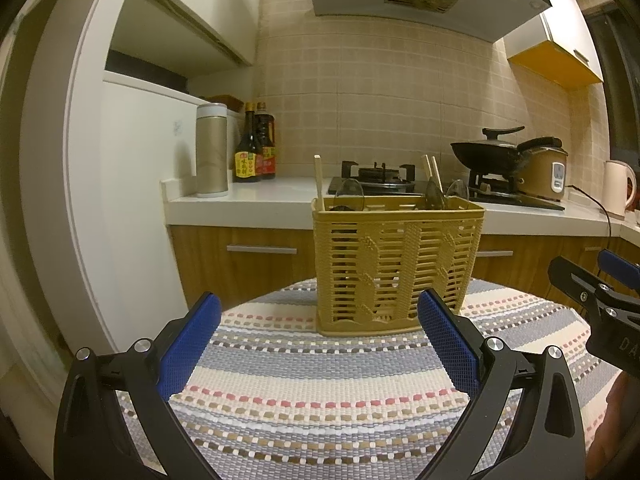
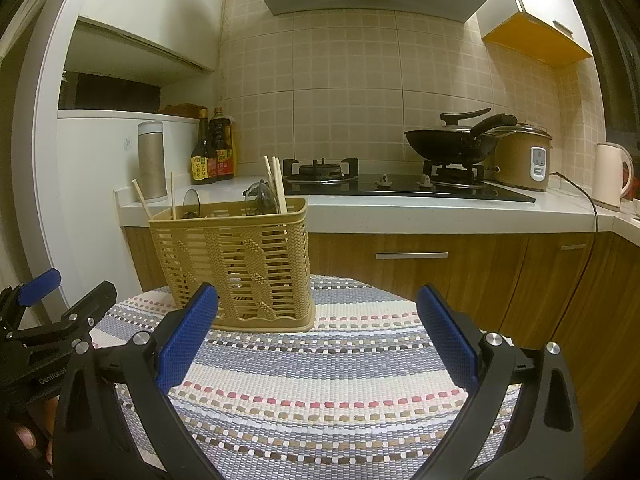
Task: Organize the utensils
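I see both my left tool [image 1: 318,344] and right tool [image 2: 318,338] spread wide, empty, near the tan woven plastic utensil basket [image 1: 394,264] holding wooden chopsticks [image 1: 319,178] on the striped-mat desk [image 1: 320,380].

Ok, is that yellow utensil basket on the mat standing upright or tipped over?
Upright. The basket sits flat on its base on the striped mat, rim level, with chopsticks and spoons sticking up out of it.

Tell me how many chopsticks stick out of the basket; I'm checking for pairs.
4. In the right wrist view, two stand at the left end of the basket, at and, and two close together near the right end. Shorter ones may be hidden inside.
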